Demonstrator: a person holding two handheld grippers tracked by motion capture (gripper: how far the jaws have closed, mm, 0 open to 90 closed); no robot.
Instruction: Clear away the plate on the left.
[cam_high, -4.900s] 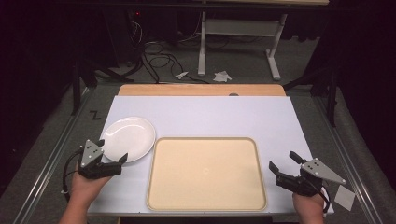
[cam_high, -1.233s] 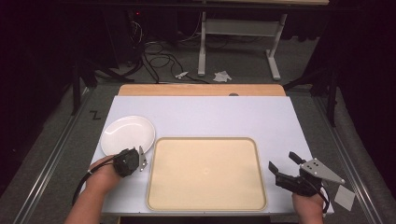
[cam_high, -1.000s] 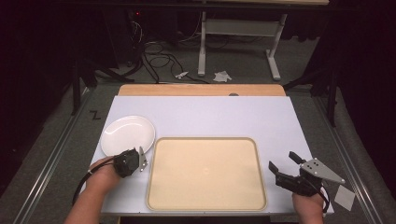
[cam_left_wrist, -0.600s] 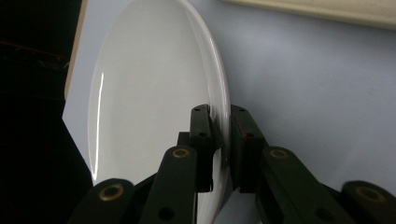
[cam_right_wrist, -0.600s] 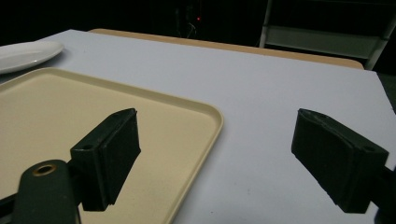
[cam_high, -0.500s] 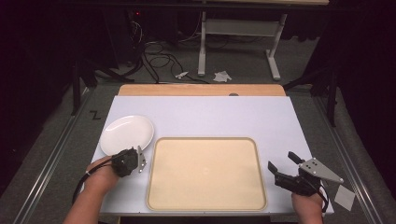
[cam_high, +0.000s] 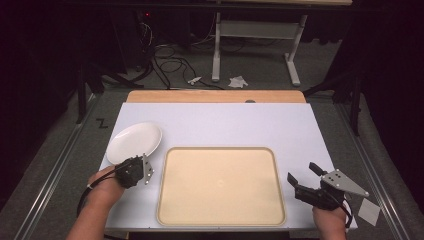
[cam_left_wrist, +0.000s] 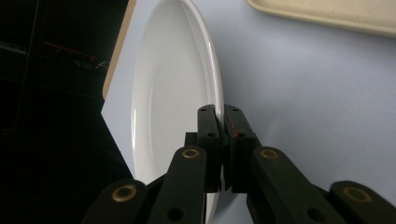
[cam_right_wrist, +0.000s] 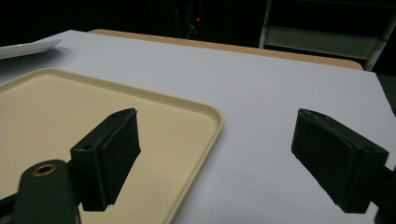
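A white plate (cam_high: 134, 141) lies at the left of the white table top. My left gripper (cam_high: 141, 165) is turned on its side at the plate's near rim. In the left gripper view the plate (cam_left_wrist: 163, 93) stands on edge in the picture, and my left gripper (cam_left_wrist: 219, 114) is shut on its rim with the jaws pressed together. My right gripper (cam_high: 301, 172) rests open near the table's front right corner, with nothing between its fingers. In the right gripper view my right gripper (cam_right_wrist: 217, 128) stands wide open over the tray's corner and bare table.
A large beige tray (cam_high: 220, 152) with nothing on it lies at the front centre, just right of the plate; the tray (cam_right_wrist: 70, 107) has a low raised rim. A wooden strip (cam_high: 215, 96) runs along the table's far edge. Cables and a desk frame lie on the floor beyond.
Since the earliest frame my left gripper has turned on its side, moved right to the plate's near rim and shut on it. The plate shifted slightly. My right gripper stayed put.
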